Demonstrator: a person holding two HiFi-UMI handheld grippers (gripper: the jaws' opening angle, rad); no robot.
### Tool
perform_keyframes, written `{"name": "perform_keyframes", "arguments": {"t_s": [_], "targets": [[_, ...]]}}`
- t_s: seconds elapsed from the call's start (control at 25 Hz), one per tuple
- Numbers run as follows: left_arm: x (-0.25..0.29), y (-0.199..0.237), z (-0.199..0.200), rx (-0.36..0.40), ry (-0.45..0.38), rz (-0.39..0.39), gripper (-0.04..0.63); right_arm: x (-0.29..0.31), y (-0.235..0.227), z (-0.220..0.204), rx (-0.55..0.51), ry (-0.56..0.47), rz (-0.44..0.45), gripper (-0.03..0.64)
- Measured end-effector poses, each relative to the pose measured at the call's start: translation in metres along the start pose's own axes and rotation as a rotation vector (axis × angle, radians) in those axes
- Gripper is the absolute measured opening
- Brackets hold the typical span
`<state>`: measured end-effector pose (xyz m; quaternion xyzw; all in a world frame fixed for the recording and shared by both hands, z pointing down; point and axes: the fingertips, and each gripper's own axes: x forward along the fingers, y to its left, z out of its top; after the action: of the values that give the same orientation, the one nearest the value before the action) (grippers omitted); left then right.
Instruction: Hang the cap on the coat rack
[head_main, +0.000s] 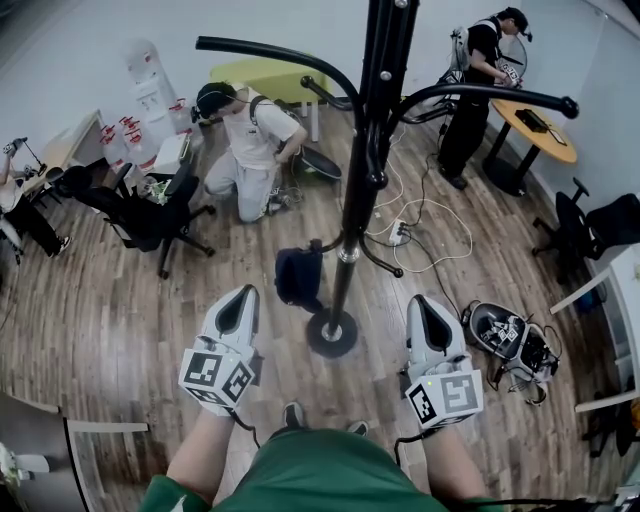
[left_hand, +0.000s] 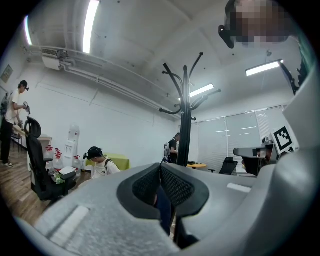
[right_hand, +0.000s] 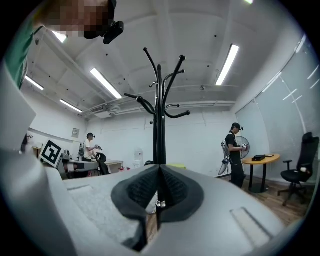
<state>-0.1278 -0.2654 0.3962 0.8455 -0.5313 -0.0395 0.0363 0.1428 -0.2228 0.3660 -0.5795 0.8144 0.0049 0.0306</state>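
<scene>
- Left gripper (head_main: 240, 292): jaws pressed together, nothing held; it sits at 9 o'clock of the rack base (head_main: 332, 333), apart from it
- Right gripper (head_main: 424, 300): jaws likewise closed tip to tip, empty; at 3 o'clock of the base
- Cap (head_main: 298, 275): dark blue, hangs at a low hook of the coat rack (head_main: 372, 120), at 9 o'clock of the pole and just beside it, clear of both grippers
- Cap lies at 1 o'clock of the left gripper, near its tips
- Kneeling person (head_main: 250, 140) on the wooden floor at 11 o'clock of the rack
</scene>
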Motion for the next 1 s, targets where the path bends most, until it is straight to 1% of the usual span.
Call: {"name": "perform_keyframes", "arguments": {"t_s": [0.6,1.0], "targets": [[-0.0024,0.0015,-0.0032,-0.002,0.012,-0.008,0.012,-0.004,0.0038,0.0038,-0.012,-0.011,-0.001,0.003],[-0.004,0.0049,-0.0065,0.021,0.032,-0.025,0.012,-0.0074,0.0086,0.0058,-0.017,-0.016,-0.014,0.003]]}}
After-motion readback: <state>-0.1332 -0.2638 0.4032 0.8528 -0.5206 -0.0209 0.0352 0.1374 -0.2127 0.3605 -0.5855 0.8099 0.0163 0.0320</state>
